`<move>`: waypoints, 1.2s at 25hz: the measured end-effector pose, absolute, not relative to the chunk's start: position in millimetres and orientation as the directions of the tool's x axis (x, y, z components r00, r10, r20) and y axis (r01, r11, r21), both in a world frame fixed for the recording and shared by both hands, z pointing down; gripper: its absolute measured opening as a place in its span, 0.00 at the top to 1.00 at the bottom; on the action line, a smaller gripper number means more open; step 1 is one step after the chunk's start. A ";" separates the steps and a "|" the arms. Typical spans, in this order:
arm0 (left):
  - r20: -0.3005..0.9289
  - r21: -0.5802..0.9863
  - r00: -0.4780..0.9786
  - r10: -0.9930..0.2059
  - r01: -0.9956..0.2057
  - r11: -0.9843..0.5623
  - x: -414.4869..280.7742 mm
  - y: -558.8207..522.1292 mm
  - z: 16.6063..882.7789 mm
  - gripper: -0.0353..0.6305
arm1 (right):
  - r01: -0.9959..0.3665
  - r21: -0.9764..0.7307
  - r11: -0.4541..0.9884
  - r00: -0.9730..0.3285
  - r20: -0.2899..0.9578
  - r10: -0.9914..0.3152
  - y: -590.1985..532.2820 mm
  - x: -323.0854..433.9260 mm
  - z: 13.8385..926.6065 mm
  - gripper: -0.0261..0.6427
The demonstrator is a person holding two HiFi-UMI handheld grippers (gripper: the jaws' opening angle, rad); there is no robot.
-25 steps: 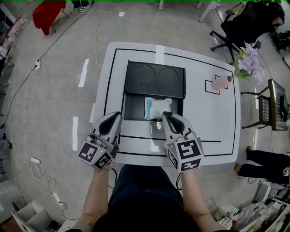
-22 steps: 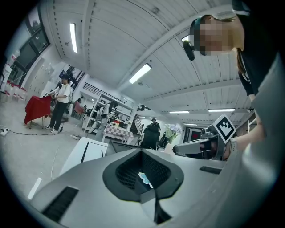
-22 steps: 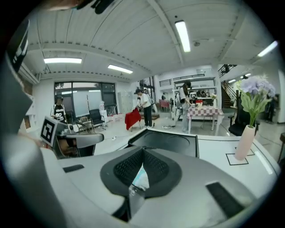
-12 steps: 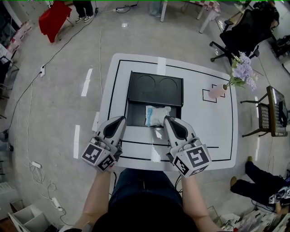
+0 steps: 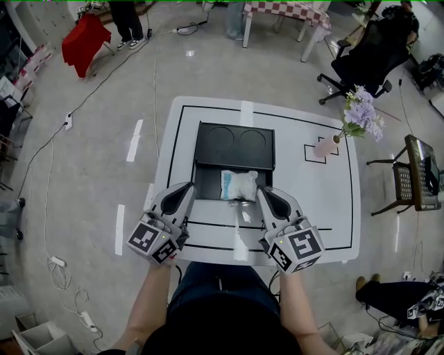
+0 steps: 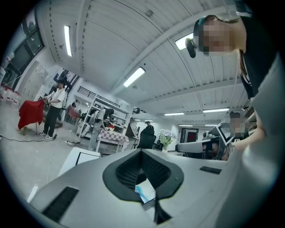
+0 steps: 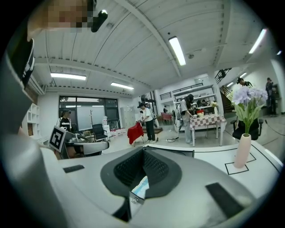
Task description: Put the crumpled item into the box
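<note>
The crumpled white and blue item point(image 5: 239, 184) lies inside the open black box point(image 5: 207, 187), whose lid point(image 5: 234, 147) is folded back behind it. My left gripper point(image 5: 189, 187) hangs above the table at the box's front left corner, jaws together and nothing in them. At the front right corner my right gripper point(image 5: 262, 192) is shut too, just right of the item and apart from it. A strip of the item point(image 6: 144, 192) shows through the closed jaws in the left gripper view, and the item point(image 7: 141, 187) shows the same way in the right gripper view.
The white table point(image 5: 326, 208) carries black marking lines. A pink vase point(image 5: 323, 146) with purple flowers stands at its back right. On the floor around it are a black office chair point(image 5: 368, 55), a red cloth point(image 5: 82, 41) and a checkered table point(image 5: 291, 10). People stand at the far side.
Both grippers have risen and drawn back from the box toward me. The right one now sits farther from the item. The item stays in the box.
</note>
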State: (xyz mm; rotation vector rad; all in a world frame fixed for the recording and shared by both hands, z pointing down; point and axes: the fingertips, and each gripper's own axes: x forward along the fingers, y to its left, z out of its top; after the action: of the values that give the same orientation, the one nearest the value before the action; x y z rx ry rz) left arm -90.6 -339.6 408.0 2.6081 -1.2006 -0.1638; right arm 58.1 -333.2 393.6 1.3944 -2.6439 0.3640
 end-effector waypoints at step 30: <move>-0.057 0.220 0.623 -0.780 -0.754 -0.619 -100.1 -336.5 355.8 0.95 | -0.822 -0.105 0.560 -0.569 0.167 -0.805 -322.0 61.0 350.4 0.96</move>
State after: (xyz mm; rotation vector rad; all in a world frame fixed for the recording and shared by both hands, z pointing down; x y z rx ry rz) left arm -100.1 -336.5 355.8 2.6701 -1.2732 -0.2196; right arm 61.0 -322.0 350.4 1.4051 -2.6852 0.2601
